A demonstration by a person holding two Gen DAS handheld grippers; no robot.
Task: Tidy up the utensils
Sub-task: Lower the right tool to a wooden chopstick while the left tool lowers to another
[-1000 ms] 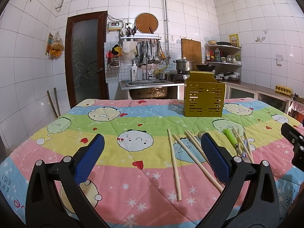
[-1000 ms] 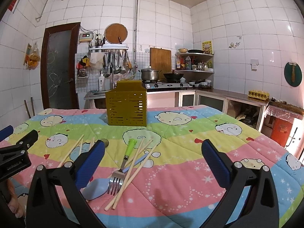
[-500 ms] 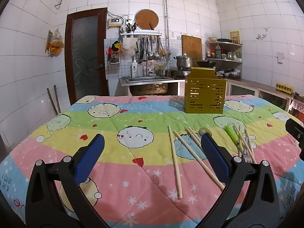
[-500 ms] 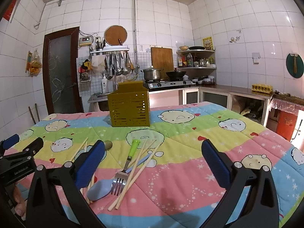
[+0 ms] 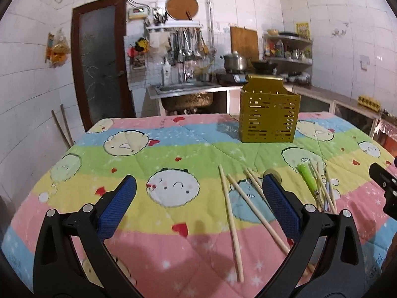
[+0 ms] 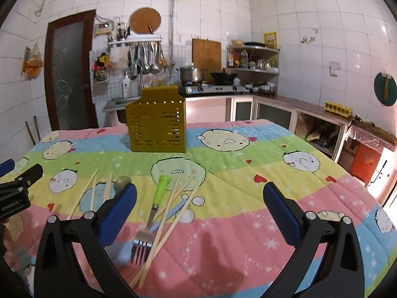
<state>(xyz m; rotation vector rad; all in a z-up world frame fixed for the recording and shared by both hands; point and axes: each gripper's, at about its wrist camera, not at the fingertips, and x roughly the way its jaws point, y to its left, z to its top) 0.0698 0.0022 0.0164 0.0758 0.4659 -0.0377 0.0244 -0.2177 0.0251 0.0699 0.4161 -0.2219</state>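
Hovering: both grippers hang above the quilt-covered desk (image 5: 153,248) with nothing between their fingers, so I judge no pick-up has begun.
Left gripper (image 5: 198,203): released, blue pads spread wide; it looks along the near edge with loose chopsticks (image 5: 229,221) lying just ahead, between its fingers and a little to the right.
Right gripper (image 6: 199,208): released too, pads wide apart, aimed at open quilt; the pile lies by its left finger.
Utensil holder (image 6: 156,126): yellow, slotted, upright at the far middle of the desk, well apart from the loose pieces; it looks empty, and standing open-topped it reads as the place everything should go.
Pile: a green-handled fork (image 6: 155,206), a blue-handled spoon (image 6: 171,216) partly under it, and several chopsticks crossing over both; the crossing suggests that lifting one piece may drag its neighbours.
Left view only: two long chopsticks lie clear of the pile, easy single picks; the right gripper shows only as a black tip at the far right edge.
Right view only: the fork's tines and the spoon's pale bowl by the left finger; a small round olive-coloured object (image 6: 122,181) beyond that finger, too unclear to name.
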